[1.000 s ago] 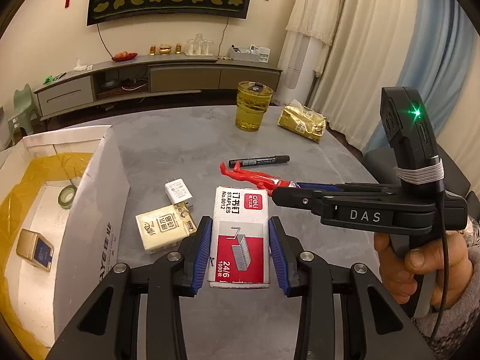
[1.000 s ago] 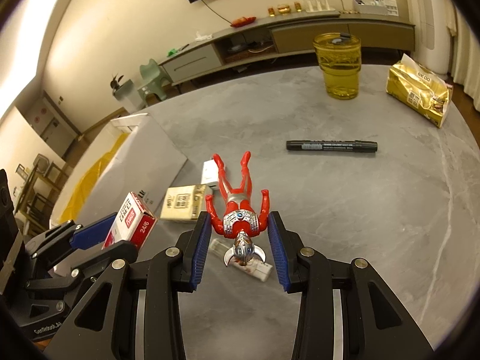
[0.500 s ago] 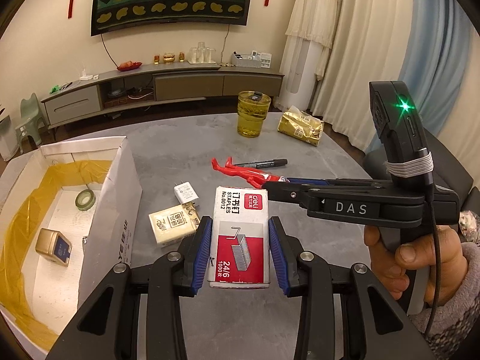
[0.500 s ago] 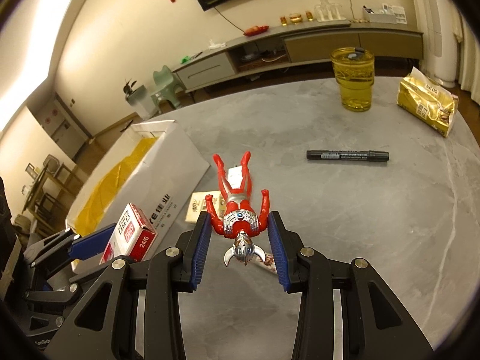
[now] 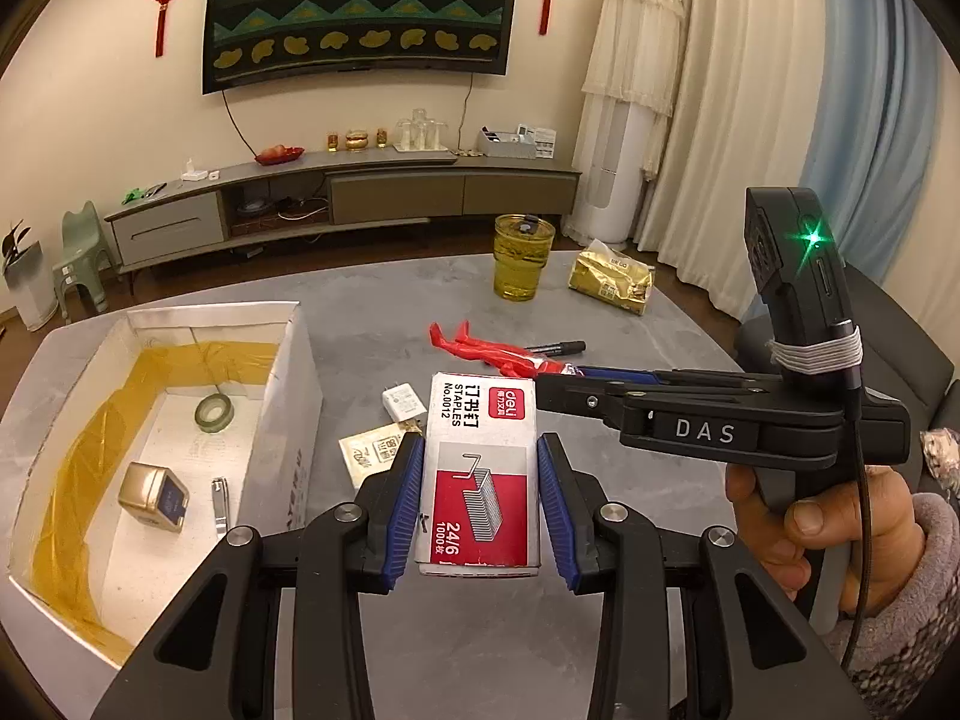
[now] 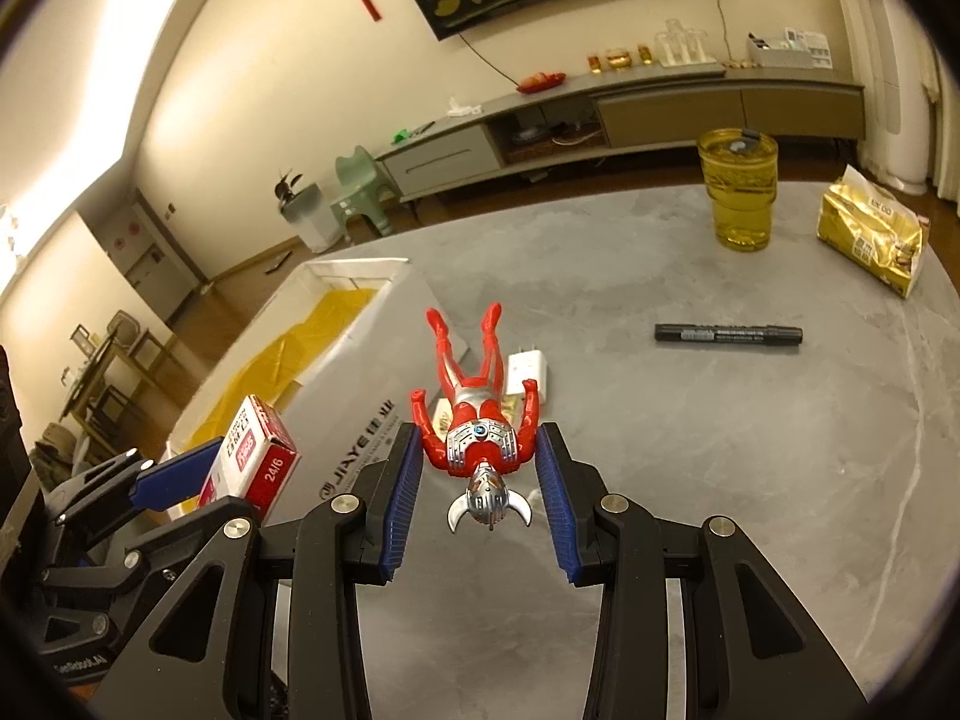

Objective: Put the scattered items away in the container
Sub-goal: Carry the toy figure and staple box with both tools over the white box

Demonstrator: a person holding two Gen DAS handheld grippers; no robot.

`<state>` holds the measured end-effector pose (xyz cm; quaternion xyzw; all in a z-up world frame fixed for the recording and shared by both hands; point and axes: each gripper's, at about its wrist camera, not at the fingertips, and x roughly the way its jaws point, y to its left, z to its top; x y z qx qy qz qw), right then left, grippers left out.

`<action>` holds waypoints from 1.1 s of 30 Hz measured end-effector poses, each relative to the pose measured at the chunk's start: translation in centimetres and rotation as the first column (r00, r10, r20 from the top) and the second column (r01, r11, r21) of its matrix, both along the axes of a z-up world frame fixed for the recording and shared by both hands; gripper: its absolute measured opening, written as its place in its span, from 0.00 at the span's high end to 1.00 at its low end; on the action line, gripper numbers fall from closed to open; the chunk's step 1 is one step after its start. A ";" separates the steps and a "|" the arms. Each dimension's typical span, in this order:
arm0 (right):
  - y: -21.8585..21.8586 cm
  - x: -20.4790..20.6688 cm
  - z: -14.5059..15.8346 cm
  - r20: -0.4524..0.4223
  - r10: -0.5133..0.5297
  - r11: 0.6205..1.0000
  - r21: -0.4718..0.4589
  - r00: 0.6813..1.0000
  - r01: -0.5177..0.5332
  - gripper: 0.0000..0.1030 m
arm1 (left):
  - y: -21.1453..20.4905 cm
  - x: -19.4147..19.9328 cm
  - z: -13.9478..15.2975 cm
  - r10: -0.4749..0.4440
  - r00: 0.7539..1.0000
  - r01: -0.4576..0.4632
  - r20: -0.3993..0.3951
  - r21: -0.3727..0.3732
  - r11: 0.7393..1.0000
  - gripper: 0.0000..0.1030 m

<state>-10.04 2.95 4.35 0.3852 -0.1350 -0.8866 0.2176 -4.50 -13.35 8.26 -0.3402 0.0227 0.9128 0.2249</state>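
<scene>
I've lifted both loads higher and nearer the box (image 5: 282, 396): my left gripper (image 5: 480, 504) clamps the staples (image 5: 480, 468), my right gripper (image 6: 483, 492) the figure (image 6: 477, 414). 2 drops come next.

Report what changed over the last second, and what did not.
Both grippers rose from the table. The left gripper carried the staples box toward the cardboard box; the right gripper lifted the red figure. Both grips stayed shut. The marker and charger stayed put.
</scene>
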 end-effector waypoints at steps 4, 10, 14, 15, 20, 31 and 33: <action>-0.6 0.7 0.6 -0.016 0.007 1.000 -0.003 1.000 -0.007 0.61 | -0.9 0.6 0.6 0.010 1.000 -0.010 -0.010 0.007 1.000 0.62; -2.2 2.2 1.7 -0.044 0.020 1.000 -0.002 0.999 -0.020 0.61 | -2.6 1.1 1.6 0.029 0.999 -0.028 -0.028 0.032 0.999 0.62; -3.4 3.1 3.0 -0.074 0.035 0.999 -0.004 0.997 -0.035 0.61 | -4.0 1.4 2.1 0.042 0.998 -0.040 -0.037 0.047 0.998 0.62; -3.7 3.3 3.4 -0.084 0.038 0.999 -0.002 0.996 -0.039 0.61 | -4.4 1.5 2.1 0.045 0.998 -0.043 -0.038 0.052 0.998 0.62; -5.1 4.5 4.4 -0.101 0.053 0.998 -0.016 0.993 -0.055 0.61 | -6.5 1.7 2.5 0.070 0.997 -0.066 -0.039 0.083 0.994 0.62; -8.3 5.9 5.7 -0.122 0.096 0.995 0.000 0.988 -0.097 0.61 | -11.1 2.0 2.9 0.128 0.991 -0.121 -0.043 0.142 0.982 0.62; -8.9 5.9 6.0 -0.126 0.105 0.994 0.006 0.986 -0.105 0.61 | -11.8 2.1 2.9 0.138 0.989 -0.130 -0.043 0.151 0.980 0.62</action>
